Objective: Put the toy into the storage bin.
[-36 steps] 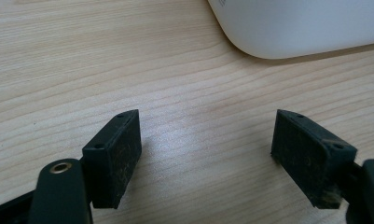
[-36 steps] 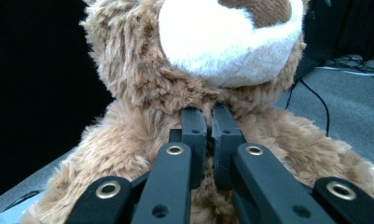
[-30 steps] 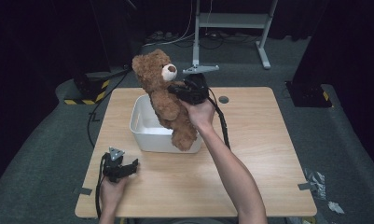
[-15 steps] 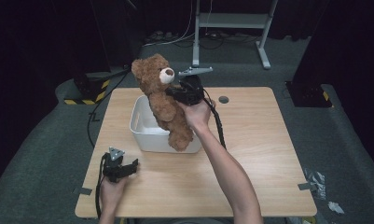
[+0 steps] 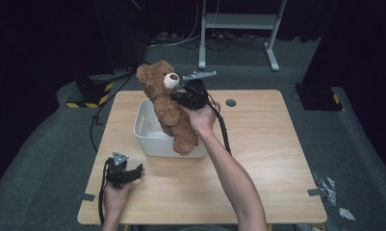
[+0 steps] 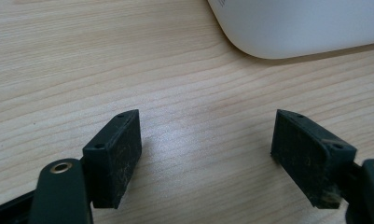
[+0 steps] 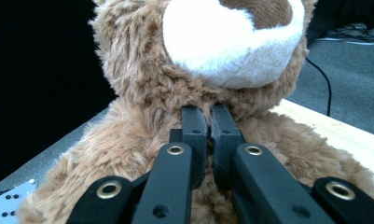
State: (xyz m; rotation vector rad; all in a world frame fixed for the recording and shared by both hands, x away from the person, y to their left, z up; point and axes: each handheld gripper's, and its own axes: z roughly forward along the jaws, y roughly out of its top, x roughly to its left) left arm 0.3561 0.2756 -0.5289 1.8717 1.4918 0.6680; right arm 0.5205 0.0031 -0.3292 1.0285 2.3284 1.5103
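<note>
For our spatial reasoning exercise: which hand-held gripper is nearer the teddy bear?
Right. The right hand-held gripper pinches the teddy bear below its chin; the left hand-held gripper rests apart on the table.

Two bare forearms, no sleeves. Each hand carries a black two-jaw gripper: left gripper (image 5: 133,172), right gripper (image 5: 178,97). Rectangular black pads, brass rivets, grey three-cornered top plates, trailing black cables.

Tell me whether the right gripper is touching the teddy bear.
Touching. In the right gripper view, the right gripper has its jaws shut on fur at the chest of the teddy bear, just below the muzzle.
</note>
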